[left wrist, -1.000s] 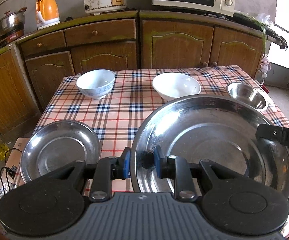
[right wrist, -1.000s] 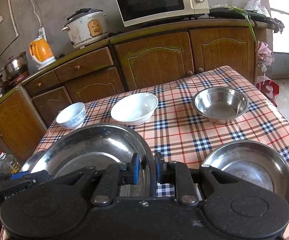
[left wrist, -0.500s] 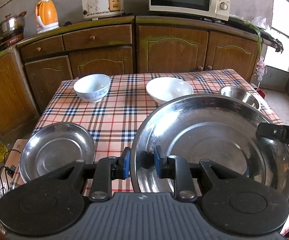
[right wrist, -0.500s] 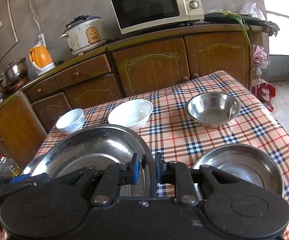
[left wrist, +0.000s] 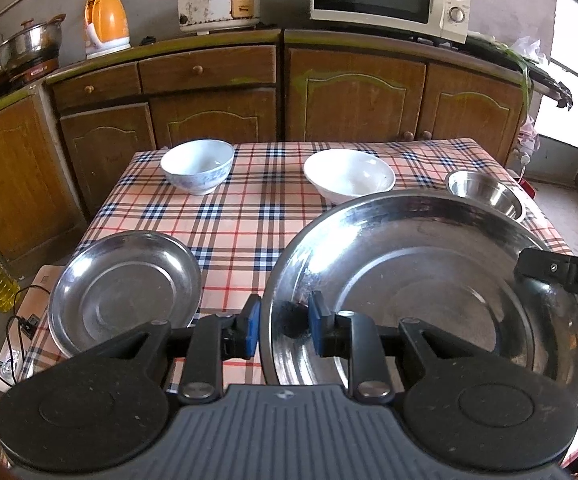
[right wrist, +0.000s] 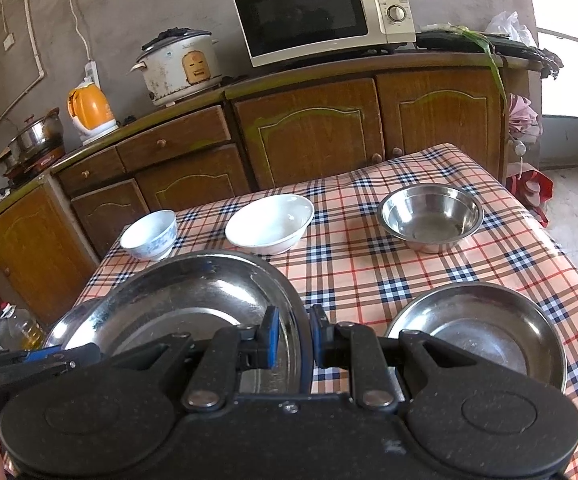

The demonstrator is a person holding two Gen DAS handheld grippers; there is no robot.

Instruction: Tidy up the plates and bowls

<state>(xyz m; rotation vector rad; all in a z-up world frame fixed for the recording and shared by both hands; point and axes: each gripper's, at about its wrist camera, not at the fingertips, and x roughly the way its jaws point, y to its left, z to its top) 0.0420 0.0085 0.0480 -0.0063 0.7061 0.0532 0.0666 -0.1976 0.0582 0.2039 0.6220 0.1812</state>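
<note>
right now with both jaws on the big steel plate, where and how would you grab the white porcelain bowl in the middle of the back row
Grip the white porcelain bowl by its rim, one jaw inside and one outside, coming down from above on the near edge. It stands upright and open, and its flared wall is too wide to span. Nothing touches it; the blue-patterned bowl and steel bowl stand apart on either side.

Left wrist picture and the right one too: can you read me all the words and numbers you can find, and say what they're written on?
"DA": white letters on the right gripper, cut off by the picture's edge.
Microwave: a small brand word at its top right corner, too blurred to read.
Microwave dials: markings too small to read.
Rice cooker: orange label, print too small to read.
Nothing else carries writing.
</note>
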